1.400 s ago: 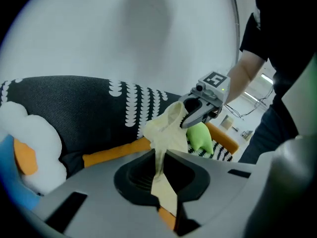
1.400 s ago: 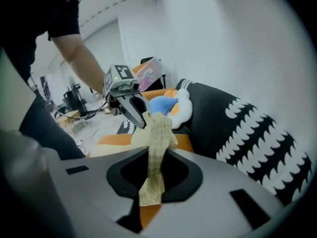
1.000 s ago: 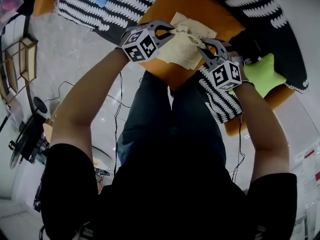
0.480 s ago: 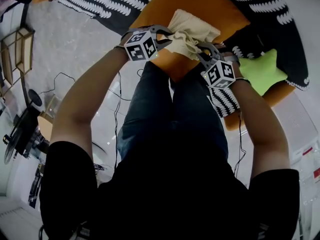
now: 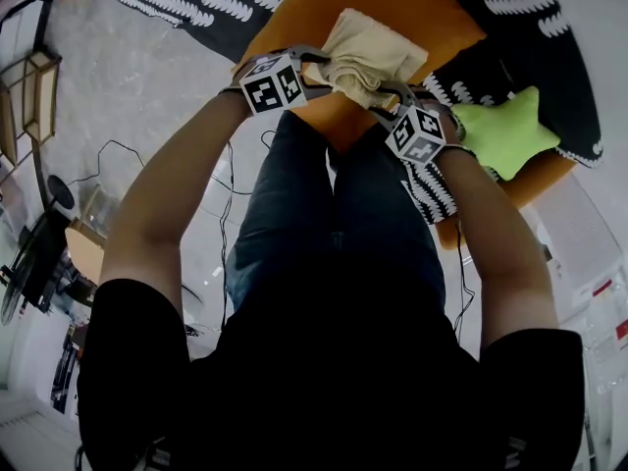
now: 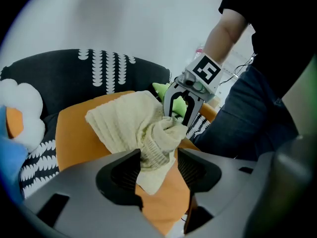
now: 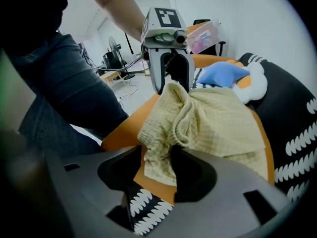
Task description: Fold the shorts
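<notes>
Left gripper (image 6: pixel 157 157) and right gripper (image 7: pixel 156 157) are just opening their jaws, each with a bunched end of the shorts (image 5: pixel 368 55) lying loose between them. The shorts are resting on the cushion's (image 5: pixel 392 8) near edge.

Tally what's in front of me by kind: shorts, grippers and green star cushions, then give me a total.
shorts: 1
grippers: 2, the left gripper and the right gripper, both with jaws that have just been opening and the shorts' cloth between them
green star cushion: 1
Total: 4
</notes>
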Available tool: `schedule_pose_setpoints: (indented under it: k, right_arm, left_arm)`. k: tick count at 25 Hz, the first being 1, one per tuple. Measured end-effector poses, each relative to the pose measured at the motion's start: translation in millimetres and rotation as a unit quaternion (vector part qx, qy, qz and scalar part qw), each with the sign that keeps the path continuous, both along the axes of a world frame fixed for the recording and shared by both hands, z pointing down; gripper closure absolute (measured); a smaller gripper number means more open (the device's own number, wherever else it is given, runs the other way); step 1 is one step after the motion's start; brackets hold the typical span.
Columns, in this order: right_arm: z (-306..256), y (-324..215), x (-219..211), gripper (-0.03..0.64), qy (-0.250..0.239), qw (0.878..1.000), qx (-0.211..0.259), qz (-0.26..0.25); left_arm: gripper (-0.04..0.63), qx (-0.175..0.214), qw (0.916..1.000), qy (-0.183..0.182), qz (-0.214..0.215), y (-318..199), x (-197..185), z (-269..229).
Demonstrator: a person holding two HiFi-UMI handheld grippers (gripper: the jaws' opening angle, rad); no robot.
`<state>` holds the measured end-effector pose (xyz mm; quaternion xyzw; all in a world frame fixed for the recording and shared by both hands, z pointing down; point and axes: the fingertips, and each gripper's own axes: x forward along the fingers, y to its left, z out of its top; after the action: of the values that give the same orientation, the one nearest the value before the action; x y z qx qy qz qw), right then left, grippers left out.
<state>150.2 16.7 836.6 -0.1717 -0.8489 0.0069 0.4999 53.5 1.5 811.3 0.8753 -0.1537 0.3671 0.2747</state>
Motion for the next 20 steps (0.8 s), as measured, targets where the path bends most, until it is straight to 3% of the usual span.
schedule_pose_setpoints:
  k: [11,16,20]
  right_arm:
    - [11,18,0,0.343,0.037,0.998,-0.026,0.046]
    - [-3,28,5,0.339,0.044,0.998,-0.03,0.027]
    - [-30,34,4,0.35,0.033,0.998,-0.04,0.038]
  left_arm:
    - [0.318,-0.025,0.9981,-0.026,-0.051,18,1,17]
    - [0.316,-0.043,0.9937,-0.056,-0.087,15,-2,15]
    - [0.316,-0.053,0.9892,-0.1,-0.093,21,-6,4]
